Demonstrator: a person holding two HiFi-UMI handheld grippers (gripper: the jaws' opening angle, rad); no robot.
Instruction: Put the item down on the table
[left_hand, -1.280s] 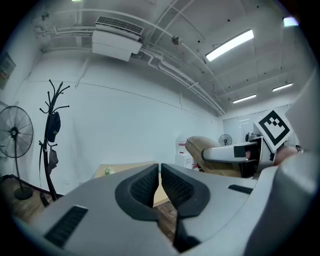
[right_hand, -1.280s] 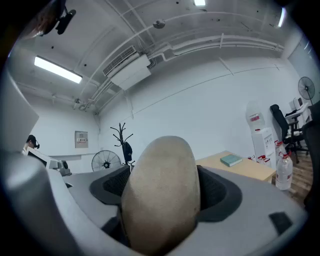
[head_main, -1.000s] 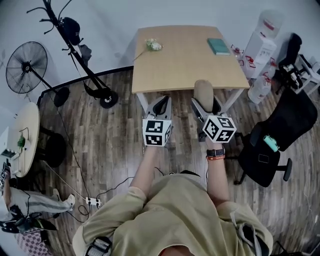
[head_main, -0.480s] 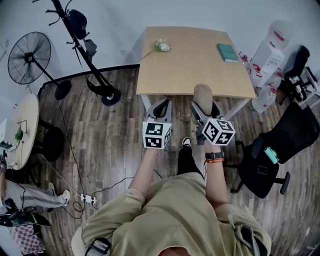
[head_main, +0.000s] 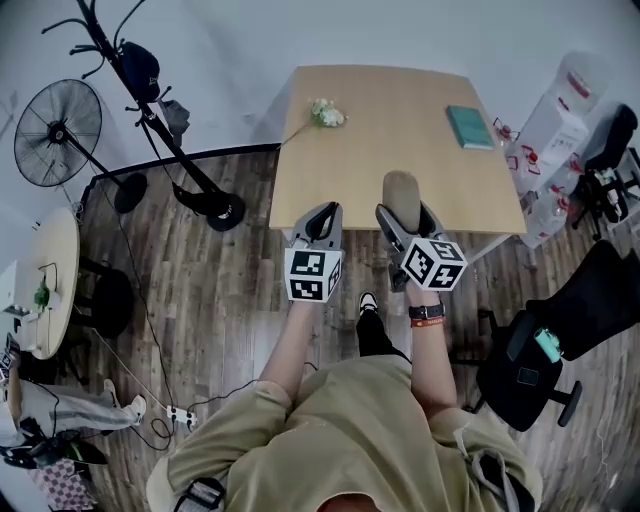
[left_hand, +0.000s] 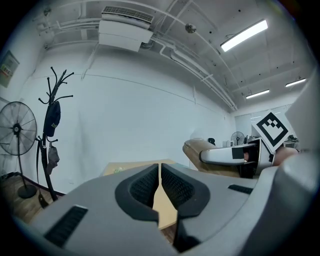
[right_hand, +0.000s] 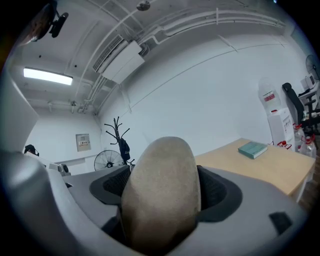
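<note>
The right gripper (head_main: 408, 222) has its fingers clamped on the lower half of a tan potato (right_hand: 161, 192), upright over the desk's (head_main: 380, 120) near edge; it looks firm, weighty and apt to roll, while the left gripper's (head_main: 322, 218) fingers sit nearly together, empty.

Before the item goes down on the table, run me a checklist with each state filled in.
1. Right claw clamped on the tan item: ok.
2. Left claw shut, holding nothing: ok.
3. Bare stretch of table between the flowers and the teal book: ok.
4. Item past the table's near edge: cannot tell.
5. Item's height above the tabletop: cannot tell.
</note>
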